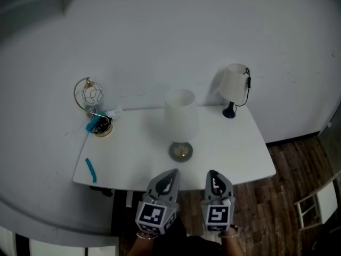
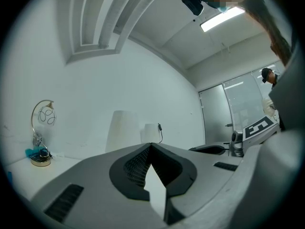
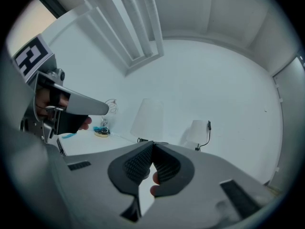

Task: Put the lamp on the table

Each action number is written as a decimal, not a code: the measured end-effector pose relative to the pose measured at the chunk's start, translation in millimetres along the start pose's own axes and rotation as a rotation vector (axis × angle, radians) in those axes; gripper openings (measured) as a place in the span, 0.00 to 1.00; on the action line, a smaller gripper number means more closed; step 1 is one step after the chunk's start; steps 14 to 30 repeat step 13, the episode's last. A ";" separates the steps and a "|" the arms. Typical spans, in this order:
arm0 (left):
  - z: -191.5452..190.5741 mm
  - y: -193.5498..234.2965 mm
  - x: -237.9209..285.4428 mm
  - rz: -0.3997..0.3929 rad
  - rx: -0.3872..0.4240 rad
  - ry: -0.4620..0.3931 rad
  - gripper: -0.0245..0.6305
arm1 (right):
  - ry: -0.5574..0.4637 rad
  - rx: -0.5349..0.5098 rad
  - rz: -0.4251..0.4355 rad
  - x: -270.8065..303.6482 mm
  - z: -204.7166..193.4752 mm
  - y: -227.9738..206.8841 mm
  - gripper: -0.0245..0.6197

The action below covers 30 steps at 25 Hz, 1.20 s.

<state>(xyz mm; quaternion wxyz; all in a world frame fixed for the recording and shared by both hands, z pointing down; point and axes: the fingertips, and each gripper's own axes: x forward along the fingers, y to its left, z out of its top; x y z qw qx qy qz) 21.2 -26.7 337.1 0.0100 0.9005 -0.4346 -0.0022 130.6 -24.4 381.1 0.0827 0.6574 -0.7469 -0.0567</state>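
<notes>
Grey left gripper (image 1: 171, 172) and grey right gripper (image 1: 213, 173) hover side by side at the white table's (image 1: 234, 143) front edge, level, jaws clenched empty. White-shaded lamp (image 1: 181, 121) with round metal base stands upright near that edge.

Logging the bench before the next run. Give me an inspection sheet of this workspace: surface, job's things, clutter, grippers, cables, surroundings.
Surface: white table, mostly bare.
Job's things: lamp upright mid-table, white shade, round metal base.
Clutter: small lamp at back right; ring lamp at back left; teal strip near front left edge.
Grippers: left gripper and right gripper both shut, empty, at the table's front edge.
Cables: black cord hangs along the small lamp.
Surroundings: white wall behind; wood floor at right.
</notes>
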 end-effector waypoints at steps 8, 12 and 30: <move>-3.1 1.9 13.8 -0.019 0.014 0.006 0.04 | -0.014 -0.001 0.015 9.3 2.8 0.7 0.04; -8.4 -0.3 20.5 -0.031 0.017 0.023 0.04 | 0.012 0.021 -0.006 9.8 -5.1 -7.5 0.04; -9.8 -1.6 21.8 -0.037 0.015 0.030 0.04 | 0.019 0.027 -0.010 9.9 -7.1 -9.2 0.04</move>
